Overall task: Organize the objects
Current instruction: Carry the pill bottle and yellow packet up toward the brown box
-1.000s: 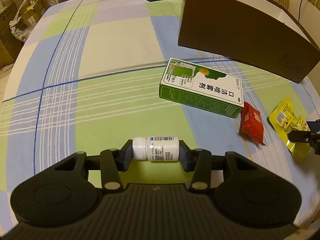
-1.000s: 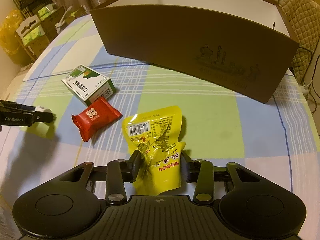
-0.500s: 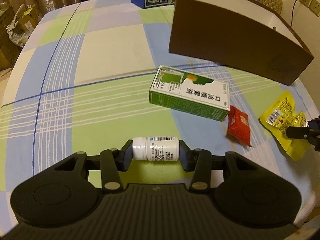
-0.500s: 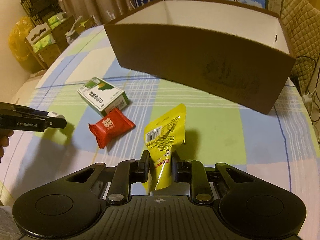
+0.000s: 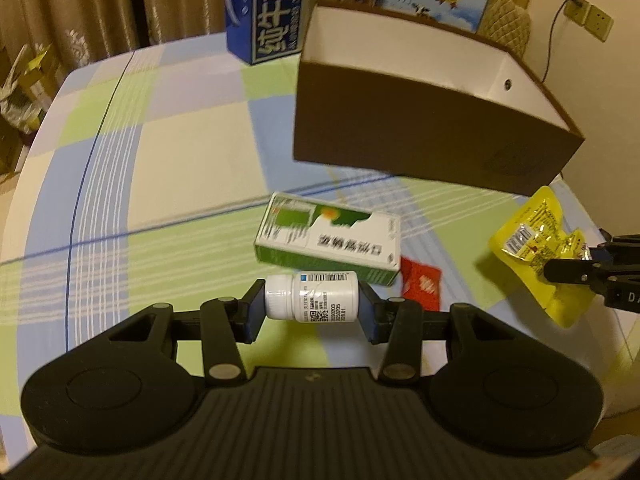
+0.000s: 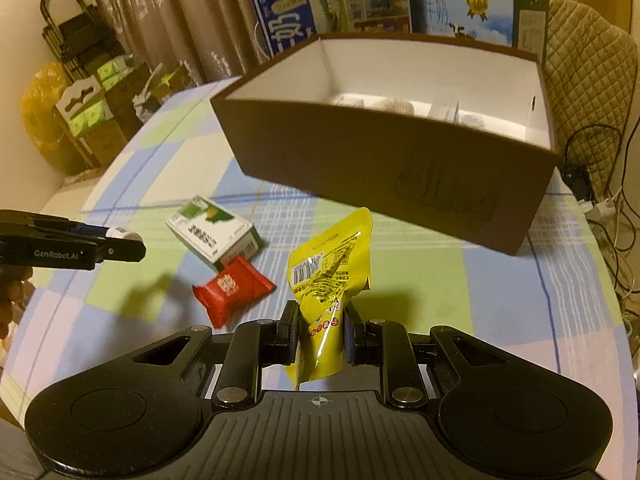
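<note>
Left tongs (image 5: 311, 304) clamp a white barcoded pill bottle (image 5: 316, 297); right tongs (image 6: 322, 336) pinch a crinkled yellow pouch (image 6: 328, 276).

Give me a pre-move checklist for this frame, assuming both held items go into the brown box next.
1. Left gripper hold on the white pill bottle: ok, clamped end to end between both fingers, lying sideways.
2. Right gripper hold on the yellow snack pouch: ok, pinched near its lower end, upper part standing free.
3. Both items off the table: ok; shadows fall on the cloth beneath them.
4. Brown box open on top: ok.
5. Free room inside the box: cannot tell; some pale items show at the back, the floor is mostly hidden.
6. Items left on the table: not ok; green medicine box and red packet remain.
</note>
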### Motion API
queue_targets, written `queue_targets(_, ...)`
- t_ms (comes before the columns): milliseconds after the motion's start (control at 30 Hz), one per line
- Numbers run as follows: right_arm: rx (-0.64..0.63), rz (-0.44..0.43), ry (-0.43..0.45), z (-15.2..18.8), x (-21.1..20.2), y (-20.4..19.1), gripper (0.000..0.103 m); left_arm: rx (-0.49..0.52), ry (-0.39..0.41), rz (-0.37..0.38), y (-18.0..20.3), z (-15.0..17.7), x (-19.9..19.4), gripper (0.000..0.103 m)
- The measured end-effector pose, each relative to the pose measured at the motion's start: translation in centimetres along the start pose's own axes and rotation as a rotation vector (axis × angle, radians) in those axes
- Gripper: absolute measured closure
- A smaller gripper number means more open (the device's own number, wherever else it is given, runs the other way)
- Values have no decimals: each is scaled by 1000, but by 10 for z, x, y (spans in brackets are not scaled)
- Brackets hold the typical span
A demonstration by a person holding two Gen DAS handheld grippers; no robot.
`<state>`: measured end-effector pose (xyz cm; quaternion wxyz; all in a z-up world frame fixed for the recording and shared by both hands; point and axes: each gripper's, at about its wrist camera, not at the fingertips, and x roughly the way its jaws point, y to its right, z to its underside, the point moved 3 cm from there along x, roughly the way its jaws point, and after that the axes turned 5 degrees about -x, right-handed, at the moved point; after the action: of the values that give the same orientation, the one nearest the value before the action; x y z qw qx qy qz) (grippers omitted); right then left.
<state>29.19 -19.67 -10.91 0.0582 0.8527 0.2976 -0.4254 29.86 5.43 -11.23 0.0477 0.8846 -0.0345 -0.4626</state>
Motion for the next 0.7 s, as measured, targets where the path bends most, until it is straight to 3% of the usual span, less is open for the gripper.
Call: queue_targets(700, 46, -28, 129, -54, -23, 15, 84, 51, 90, 79, 40, -65, -4, 62)
